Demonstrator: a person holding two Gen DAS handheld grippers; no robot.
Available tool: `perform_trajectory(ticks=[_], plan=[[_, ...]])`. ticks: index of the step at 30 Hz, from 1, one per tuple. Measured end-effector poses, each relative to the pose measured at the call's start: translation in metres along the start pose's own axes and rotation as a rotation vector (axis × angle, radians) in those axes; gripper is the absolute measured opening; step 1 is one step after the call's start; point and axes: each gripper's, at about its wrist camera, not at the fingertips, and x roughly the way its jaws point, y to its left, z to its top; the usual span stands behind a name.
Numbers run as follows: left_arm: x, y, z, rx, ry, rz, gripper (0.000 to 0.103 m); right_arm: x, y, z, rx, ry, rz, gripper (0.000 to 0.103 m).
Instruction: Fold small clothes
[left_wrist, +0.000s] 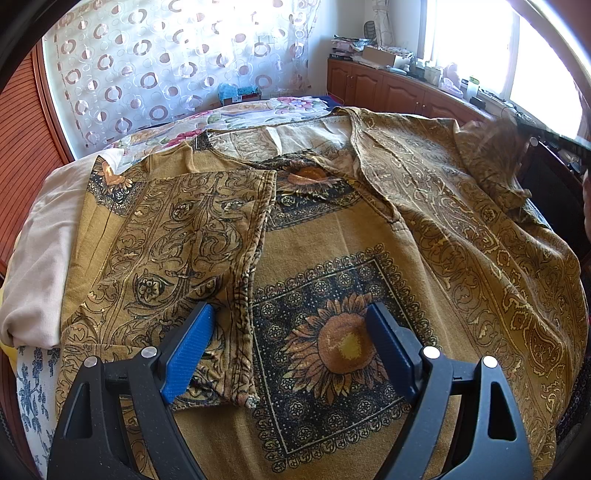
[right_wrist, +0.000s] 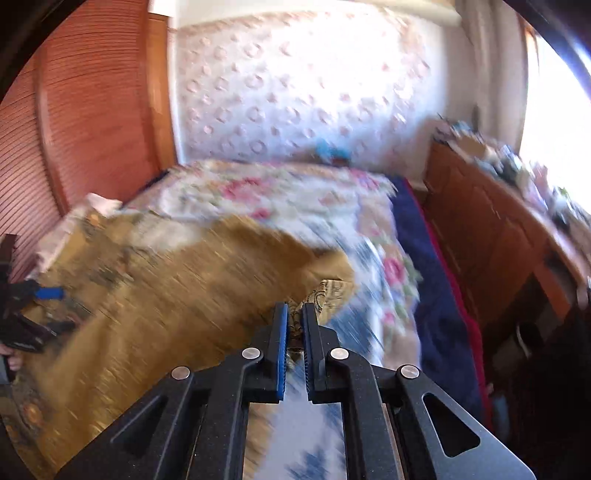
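A mustard-brown shirt (left_wrist: 332, 236) with black paisley borders and sunflower squares lies spread on the bed. Its left sleeve (left_wrist: 184, 236) is folded in over the body. My left gripper (left_wrist: 291, 325) is open and empty, hovering just above the lower sunflower print. In the blurred right wrist view the shirt (right_wrist: 177, 295) lifts up from the bed at its right edge. My right gripper (right_wrist: 294, 314) is shut on that patterned edge of the shirt (right_wrist: 328, 291). The left gripper (right_wrist: 40, 295) shows at the far left there.
The bed carries a floral cover (left_wrist: 258, 110), a beige cloth (left_wrist: 40, 251) at the left and a navy blanket (right_wrist: 432, 280) along the right side. A wooden cabinet (right_wrist: 498, 236) with clutter on top runs along the right. A wooden wardrobe (right_wrist: 74, 129) stands left.
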Motion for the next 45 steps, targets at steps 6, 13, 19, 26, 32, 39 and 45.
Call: perform_trajectory(ticks=[6, 13, 19, 26, 32, 39, 45], plan=[[0.000, 0.000, 0.000, 0.000, 0.000, 0.000, 0.085, 0.014, 0.071, 0.038, -0.145, -0.078, 0.080, 0.008], [0.000, 0.000, 0.000, 0.000, 0.000, 0.000, 0.085, 0.060, 0.097, 0.048, -0.133, -0.004, 0.113, 0.018], [0.000, 0.000, 0.001, 0.000, 0.000, 0.000, 0.085, 0.053, 0.067, 0.056, -0.076, -0.020, 0.140, 0.047], [-0.001, 0.000, 0.001, -0.002, -0.001, -0.006, 0.085, 0.056, 0.045, 0.030, -0.044, 0.078, 0.077, 0.061], [-0.018, 0.017, 0.008, -0.022, -0.051, -0.035, 0.085, 0.090, 0.031, 0.012, -0.032, 0.195, 0.028, 0.061], [-0.037, 0.065, 0.030, -0.050, -0.110, 0.018, 0.085, 0.105, 0.032, 0.008, -0.036, 0.198, 0.028, 0.061], [-0.033, 0.117, 0.046, -0.115, -0.123, 0.072, 0.085, 0.106, 0.031, 0.010, -0.031, 0.200, 0.026, 0.063]])
